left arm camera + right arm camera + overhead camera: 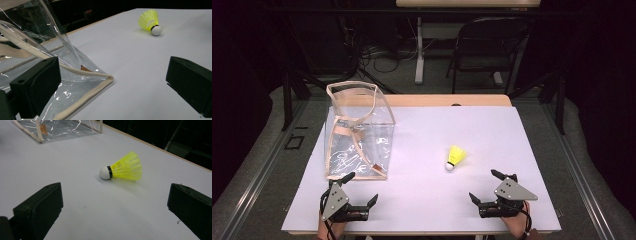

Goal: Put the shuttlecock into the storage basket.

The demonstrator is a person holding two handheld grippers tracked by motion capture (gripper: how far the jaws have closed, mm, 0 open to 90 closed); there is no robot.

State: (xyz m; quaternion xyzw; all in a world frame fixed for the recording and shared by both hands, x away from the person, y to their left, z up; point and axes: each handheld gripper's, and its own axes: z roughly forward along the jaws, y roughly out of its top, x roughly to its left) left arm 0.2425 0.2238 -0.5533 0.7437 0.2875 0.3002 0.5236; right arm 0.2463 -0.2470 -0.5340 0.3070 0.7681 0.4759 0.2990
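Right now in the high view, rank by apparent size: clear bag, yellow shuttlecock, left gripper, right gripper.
1. Clear bag, plainly largest.
2-3. Right gripper and left gripper, near the same size; I would not rank them.
4. Yellow shuttlecock, smallest.

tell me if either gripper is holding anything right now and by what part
Nothing is held. The left gripper is open beside the clear bag, and the right gripper is open short of the yellow shuttlecock, which lies on the table.

Looks like a lab: dark curtained walls, loose cables (382,60) on the floor, folding chair (487,45), white-topped table (492,130).
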